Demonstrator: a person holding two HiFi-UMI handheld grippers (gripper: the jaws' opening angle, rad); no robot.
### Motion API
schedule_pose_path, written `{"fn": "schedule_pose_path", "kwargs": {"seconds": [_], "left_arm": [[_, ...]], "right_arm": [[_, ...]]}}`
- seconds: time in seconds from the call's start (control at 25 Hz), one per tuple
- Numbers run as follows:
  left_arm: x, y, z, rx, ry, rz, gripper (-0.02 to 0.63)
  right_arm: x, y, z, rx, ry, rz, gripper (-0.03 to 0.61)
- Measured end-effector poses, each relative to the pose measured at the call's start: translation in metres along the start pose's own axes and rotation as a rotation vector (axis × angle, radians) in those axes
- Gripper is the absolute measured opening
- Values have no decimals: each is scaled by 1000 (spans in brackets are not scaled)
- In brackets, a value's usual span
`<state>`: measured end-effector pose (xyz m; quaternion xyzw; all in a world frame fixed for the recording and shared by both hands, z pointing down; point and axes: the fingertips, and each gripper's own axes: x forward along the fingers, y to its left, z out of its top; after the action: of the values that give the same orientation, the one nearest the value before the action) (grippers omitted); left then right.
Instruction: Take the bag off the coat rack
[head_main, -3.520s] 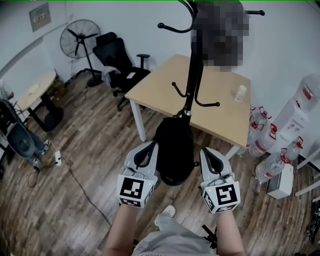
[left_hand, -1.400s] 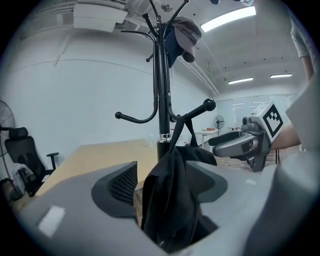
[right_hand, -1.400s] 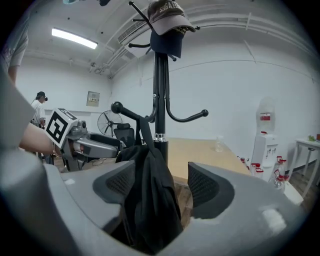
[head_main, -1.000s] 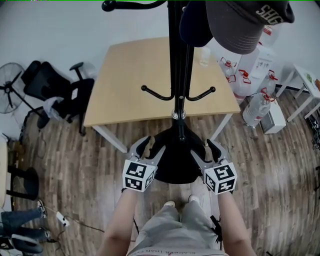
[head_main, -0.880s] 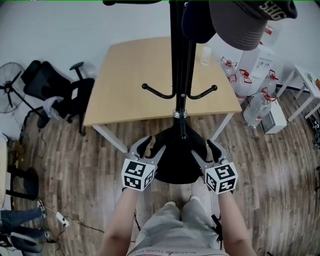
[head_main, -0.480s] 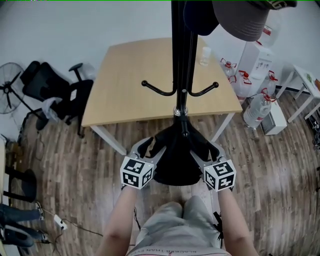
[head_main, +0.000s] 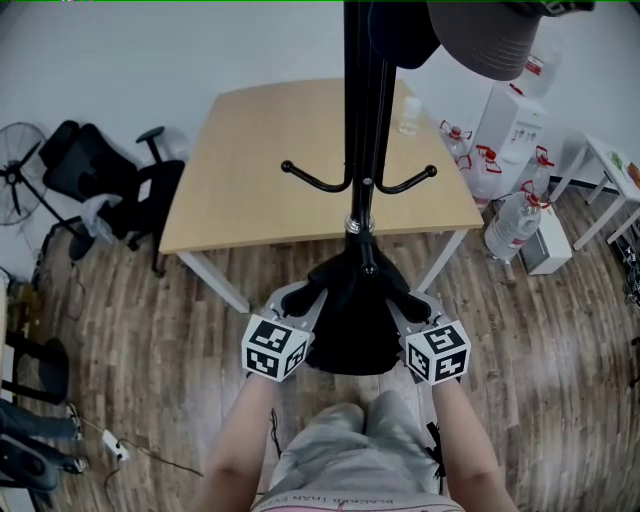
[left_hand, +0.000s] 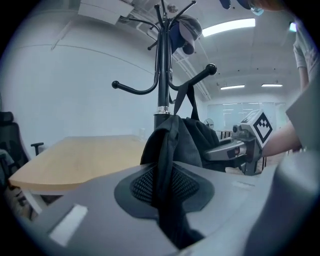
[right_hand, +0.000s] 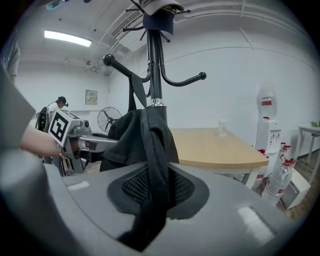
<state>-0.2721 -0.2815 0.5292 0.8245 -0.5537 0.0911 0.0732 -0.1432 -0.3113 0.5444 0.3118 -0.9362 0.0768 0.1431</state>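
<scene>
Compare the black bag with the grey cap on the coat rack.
The bag hangs low, by its strap from a lower hook; the cap sits up top. The left gripper and right gripper, jaws just closed, pinch the bag's fabric; the cap is untouched. Both hang on the coat rack.

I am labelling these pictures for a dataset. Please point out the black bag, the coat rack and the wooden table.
black bag (head_main: 352, 328), head view, middle of its body.
coat rack (head_main: 353, 100), head view, its upright pole.
wooden table (head_main: 260, 170), head view, bare top.
</scene>
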Motion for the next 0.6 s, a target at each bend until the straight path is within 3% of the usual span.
{"fn": "schedule_pose_path", "kwargs": {"seconds": [0.6], "left_arm": [[-22,-9,26,-48,-14,11,61]], "right_arm": [[-29,3,20,15,-27,-29,57]]}}
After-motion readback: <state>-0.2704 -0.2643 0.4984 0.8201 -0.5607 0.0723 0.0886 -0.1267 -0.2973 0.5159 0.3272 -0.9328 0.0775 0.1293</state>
